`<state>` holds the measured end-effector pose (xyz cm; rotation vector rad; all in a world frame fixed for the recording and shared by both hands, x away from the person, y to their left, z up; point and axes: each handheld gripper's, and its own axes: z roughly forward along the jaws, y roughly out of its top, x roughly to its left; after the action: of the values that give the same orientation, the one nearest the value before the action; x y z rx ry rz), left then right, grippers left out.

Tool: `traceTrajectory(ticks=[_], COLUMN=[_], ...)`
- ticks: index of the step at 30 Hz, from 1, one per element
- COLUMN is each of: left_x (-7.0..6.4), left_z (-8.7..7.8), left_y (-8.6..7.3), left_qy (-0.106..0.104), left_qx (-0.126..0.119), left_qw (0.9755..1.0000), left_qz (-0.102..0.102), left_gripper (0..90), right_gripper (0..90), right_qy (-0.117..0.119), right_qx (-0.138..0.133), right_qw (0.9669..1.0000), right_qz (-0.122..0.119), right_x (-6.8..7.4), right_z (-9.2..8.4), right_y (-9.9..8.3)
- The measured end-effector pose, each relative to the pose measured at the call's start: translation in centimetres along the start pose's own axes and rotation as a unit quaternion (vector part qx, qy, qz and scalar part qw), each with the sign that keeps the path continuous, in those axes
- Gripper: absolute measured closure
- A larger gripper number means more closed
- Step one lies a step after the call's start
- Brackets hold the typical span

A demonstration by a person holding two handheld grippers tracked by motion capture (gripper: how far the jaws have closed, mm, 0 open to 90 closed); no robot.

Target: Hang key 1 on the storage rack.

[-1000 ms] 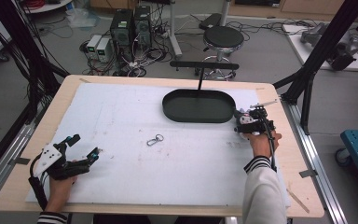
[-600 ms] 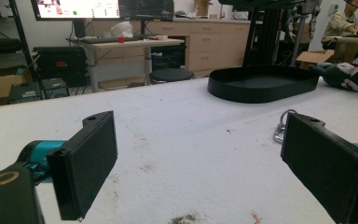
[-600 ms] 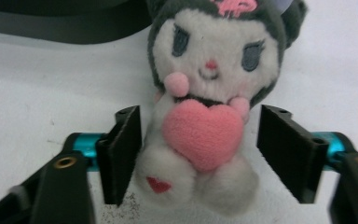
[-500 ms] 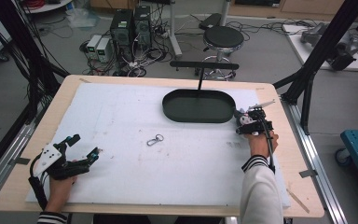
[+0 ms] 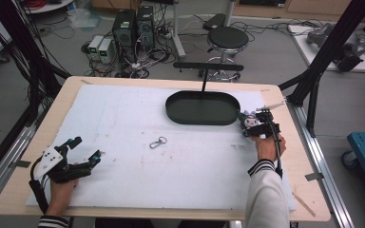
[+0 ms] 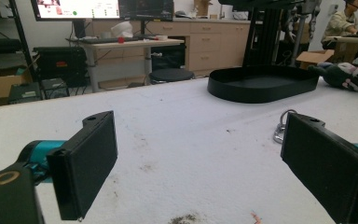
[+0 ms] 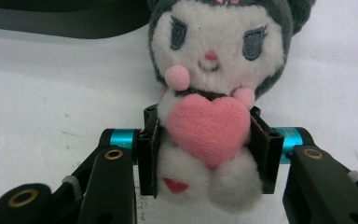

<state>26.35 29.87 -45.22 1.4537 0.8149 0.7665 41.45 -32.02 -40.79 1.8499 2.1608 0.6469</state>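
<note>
At the right side of the white table mat (image 5: 123,118), just beside the right end of the black oval tray (image 5: 202,108), we see the right gripper (image 5: 250,124) pinching a plush toy (image 7: 212,88) by its body; its jaws have just been closing and now press the toy's flanks from both sides. The toy lies close to the tray's rim and not far from the mat's right edge, so there is little spare room on that side, while the wide middle of the mat stretches open toward the left. A small metal clasp (image 5: 158,142) lies alone near the centre, well apart from both hands. At the near left corner, close to the table's front edge, the left gripper (image 5: 83,154) rests with its jaws spread wide and nothing between them. Seen from the right gripper view, the toy has a white face, a dark grey hood, grey stitched eyes, a small pink nose and a pink heart held at its chest, with a little red heart low on its white body.
</note>
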Motion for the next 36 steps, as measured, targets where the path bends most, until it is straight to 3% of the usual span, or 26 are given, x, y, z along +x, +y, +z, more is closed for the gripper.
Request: traceTrajectory(ticks=[7,17,26,30,33,35,36], left_x=[0.0,0.0,0.0,0.0,0.0,0.0,0.0], left_z=[0.0,0.0,0.0,0.0,0.0,0.0,0.0], left_y=[0.0,0.0,0.0,0.0,0.0,0.0,0.0], left_qy=[0.0,0.001,0.001,0.0,0.0,0.001,0.001], left_qx=[0.0,0.0,0.0,0.0,0.001,0.0,0.0], left_qw=[1.0,1.0,1.0,1.0,1.0,1.0,1.0], left_qz=[0.0,0.0,-0.001,0.0,0.0,-0.001,-0.001], left_gripper=[11.2,11.2,11.2,11.2,11.2,11.2,11.2], right_gripper=[54.9,55.5,55.5,55.4,55.4,55.4,55.4], right_qy=[0.004,0.045,0.068,0.081,0.102,0.108,0.118], right_qx=[-0.024,-0.08,-0.143,-0.16,-0.18,-0.185,-0.199], right_qw=[0.9997,0.9958,0.9861,0.9824,0.9758,0.9743,0.9698], right_qz=[-0.006,-0.005,-0.048,-0.054,-0.071,-0.07,-0.076], right_x=[-0.1,-0.3,0.7,1.1,1.3,1.4,1.4], right_z=[-0.9,-2.5,-4.0,-4.5,-4.9,-5.0,-5.2], right_y=[0.0,-0.1,0.3,0.5,0.6,0.6,0.6])
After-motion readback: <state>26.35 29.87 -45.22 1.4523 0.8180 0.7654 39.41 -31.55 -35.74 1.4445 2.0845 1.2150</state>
